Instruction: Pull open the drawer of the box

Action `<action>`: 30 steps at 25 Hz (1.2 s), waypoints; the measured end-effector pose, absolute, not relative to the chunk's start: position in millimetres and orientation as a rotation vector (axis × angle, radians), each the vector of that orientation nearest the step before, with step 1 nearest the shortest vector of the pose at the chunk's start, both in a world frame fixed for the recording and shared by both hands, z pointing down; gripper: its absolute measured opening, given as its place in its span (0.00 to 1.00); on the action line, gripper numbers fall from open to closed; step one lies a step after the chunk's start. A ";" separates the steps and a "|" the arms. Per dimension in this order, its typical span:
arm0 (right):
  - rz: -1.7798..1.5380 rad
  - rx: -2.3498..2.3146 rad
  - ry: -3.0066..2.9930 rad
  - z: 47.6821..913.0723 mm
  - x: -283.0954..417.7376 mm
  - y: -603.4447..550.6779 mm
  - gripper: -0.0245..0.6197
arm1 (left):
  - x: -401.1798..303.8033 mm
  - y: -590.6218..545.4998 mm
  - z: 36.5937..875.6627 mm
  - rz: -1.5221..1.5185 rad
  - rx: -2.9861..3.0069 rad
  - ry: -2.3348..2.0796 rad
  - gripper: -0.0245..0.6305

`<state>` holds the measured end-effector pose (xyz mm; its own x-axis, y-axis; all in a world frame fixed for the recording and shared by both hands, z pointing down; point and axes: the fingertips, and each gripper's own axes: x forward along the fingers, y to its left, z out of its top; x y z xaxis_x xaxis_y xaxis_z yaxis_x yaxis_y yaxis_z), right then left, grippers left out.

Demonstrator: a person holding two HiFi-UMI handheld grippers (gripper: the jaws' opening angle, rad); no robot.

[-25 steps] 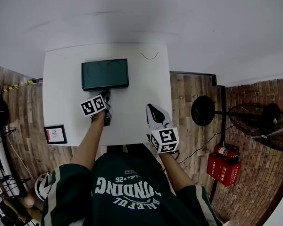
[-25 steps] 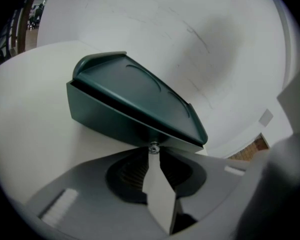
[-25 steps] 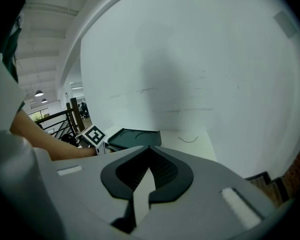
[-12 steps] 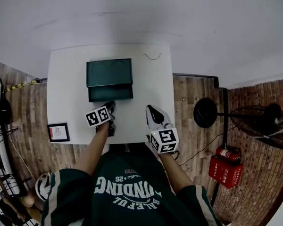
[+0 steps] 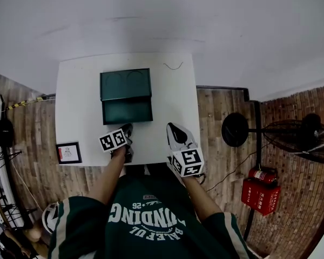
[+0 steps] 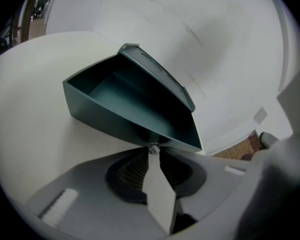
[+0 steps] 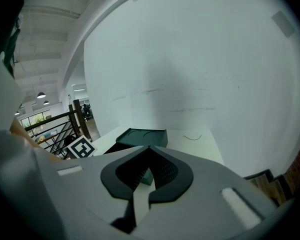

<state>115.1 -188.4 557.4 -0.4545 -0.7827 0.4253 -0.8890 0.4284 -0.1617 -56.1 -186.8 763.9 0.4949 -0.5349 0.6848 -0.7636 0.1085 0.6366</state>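
Note:
A dark green box (image 5: 125, 84) sits on the white table (image 5: 75, 107), its drawer (image 5: 127, 112) slid out toward me. In the left gripper view the drawer (image 6: 125, 104) shows an empty teal inside, and its small silver knob (image 6: 153, 146) is pinched between the tips of my left gripper (image 6: 153, 151), which is shut on it. In the head view my left gripper (image 5: 127, 127) is right at the drawer's front. My right gripper (image 5: 171, 126) rests near the table's front right, shut with nothing in it; its own view shows the jaw tips (image 7: 149, 148) meeting and the box (image 7: 140, 135) beyond.
A thin wire (image 5: 173, 66) lies at the table's far right corner. A small framed picture (image 5: 68, 152) sits at the front left corner. To the right, on the wooden floor, stand a fan base (image 5: 235, 127) and red fire-extinguisher boxes (image 5: 259, 190).
The drawer has come out of the box toward me as my left gripper drew back to the table's front with the knob in it. The right gripper stayed put.

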 end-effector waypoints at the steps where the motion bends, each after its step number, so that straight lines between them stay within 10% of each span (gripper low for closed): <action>1: 0.529 1.448 -2.398 557.3 115.4 -187.0 0.04 | -55.0 -184.4 765.0 0.245 1.559 -1.151 0.23; 30: 0.223 1.387 -2.662 456.0 26.9 -243.4 0.04 | -140.5 -222.4 493.1 0.358 2.531 -1.479 0.12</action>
